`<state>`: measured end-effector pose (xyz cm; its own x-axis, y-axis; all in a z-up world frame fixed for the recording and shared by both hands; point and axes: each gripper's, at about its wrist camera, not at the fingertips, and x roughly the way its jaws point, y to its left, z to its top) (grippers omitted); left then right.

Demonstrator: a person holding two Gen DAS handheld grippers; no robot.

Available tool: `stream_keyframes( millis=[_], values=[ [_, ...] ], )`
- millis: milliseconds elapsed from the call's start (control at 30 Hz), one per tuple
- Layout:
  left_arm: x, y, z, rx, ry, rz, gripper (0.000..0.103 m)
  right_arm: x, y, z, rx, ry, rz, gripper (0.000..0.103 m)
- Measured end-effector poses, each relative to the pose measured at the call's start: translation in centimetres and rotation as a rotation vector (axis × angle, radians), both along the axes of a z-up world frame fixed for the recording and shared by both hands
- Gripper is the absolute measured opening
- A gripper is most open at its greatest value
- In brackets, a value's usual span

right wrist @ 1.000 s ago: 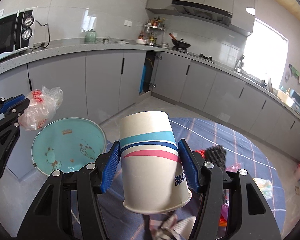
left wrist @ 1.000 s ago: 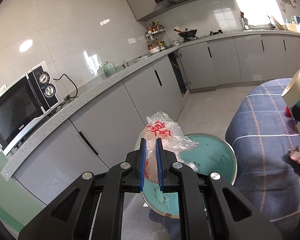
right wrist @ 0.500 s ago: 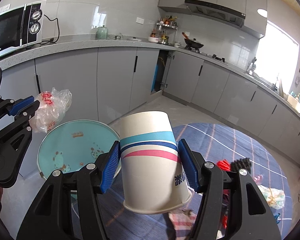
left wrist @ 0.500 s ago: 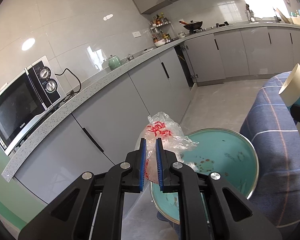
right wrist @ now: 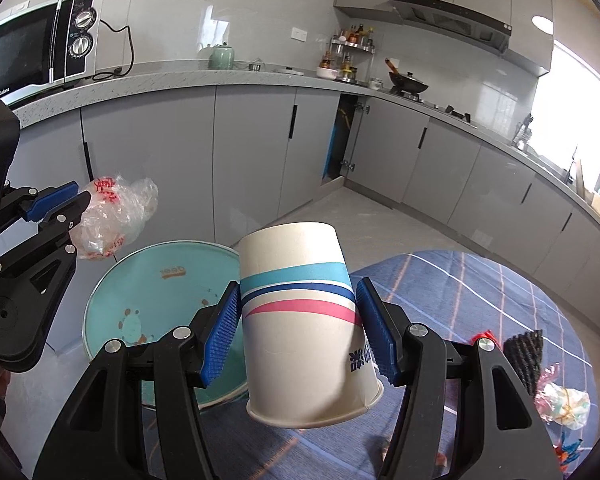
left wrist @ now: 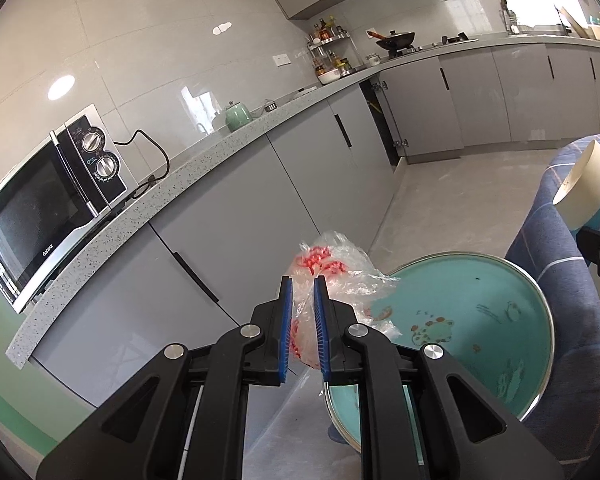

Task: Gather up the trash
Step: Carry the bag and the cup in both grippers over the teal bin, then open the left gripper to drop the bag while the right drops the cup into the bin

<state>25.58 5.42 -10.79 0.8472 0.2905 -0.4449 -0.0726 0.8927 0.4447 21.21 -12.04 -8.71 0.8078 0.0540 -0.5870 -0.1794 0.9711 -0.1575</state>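
Note:
A crumpled clear plastic bag (left wrist: 340, 268) with red print is pinched between the blue pads of my left gripper (left wrist: 302, 280), which is shut on it. The bag hangs just above the near-left rim of a round teal basin (left wrist: 480, 280) with cartoon figures. From the right wrist view the left gripper (right wrist: 80, 196) and bag (right wrist: 116, 212) show at the left, over the basin (right wrist: 160, 280). My right gripper (right wrist: 299, 284) is shut on an upside-down white paper cup (right wrist: 300, 320) with blue and pink stripes, held beside the basin. The cup (left wrist: 588, 192) also shows at the right edge of the left wrist view.
A round table with a blue plaid cloth (right wrist: 480, 292) lies right of the basin, with a black ribbed piece (right wrist: 524, 344) and a crumpled wrapper (right wrist: 564, 400) on it. Grey cabinets and a speckled counter with a microwave (left wrist: 48, 216) stand behind. Bare tiled floor (left wrist: 460, 184) lies beyond.
Both grippers have moved leftward and a little lower with bag and cup still held. The basin now looms larger and nearer, and the table's trash has slid to the right edge.

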Motion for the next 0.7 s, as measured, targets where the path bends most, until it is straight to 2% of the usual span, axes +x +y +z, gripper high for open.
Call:
stream_keyframes(
  millis=[300,333,367,433,500,533,667,700],
  values=[
    [0.3,-0.1,-0.5,-0.033,0.012,-0.036,0.013,1.0,1.1,-0.9,0.016,0.02,0.042,0.059],
    [0.4,-0.1,-0.6,-0.034,0.013,-0.034,0.013,1.1,1.2,-0.9,0.015,0.018,0.045,0.06],
    [0.4,0.0,-0.7,-0.033,0.013,-0.03,0.015,1.2,1.4,-1.1,0.025,0.025,0.064,0.065],
    [0.5,0.1,-0.9,-0.028,0.015,-0.019,0.022,1.2,1.6,-1.2,0.027,0.019,0.082,0.076],
    [0.6,0.6,-0.9,-0.015,0.008,0.005,0.052,1.1,1.7,-1.2,0.019,0.008,0.081,0.077],
    [0.6,0.8,-0.9,-0.01,-0.001,0.02,0.055,1.2,1.6,-1.2,0.025,0.012,0.077,0.077],
    [0.7,1.6,-0.9,-0.007,0.001,0.043,0.056,1.1,0.9,-1.1,0.043,0.013,0.055,0.077],
    [0.6,1.8,-0.9,-0.008,0.0,0.045,0.059,1.0,0.7,-1.1,0.046,0.016,0.05,0.077]
  ],
)
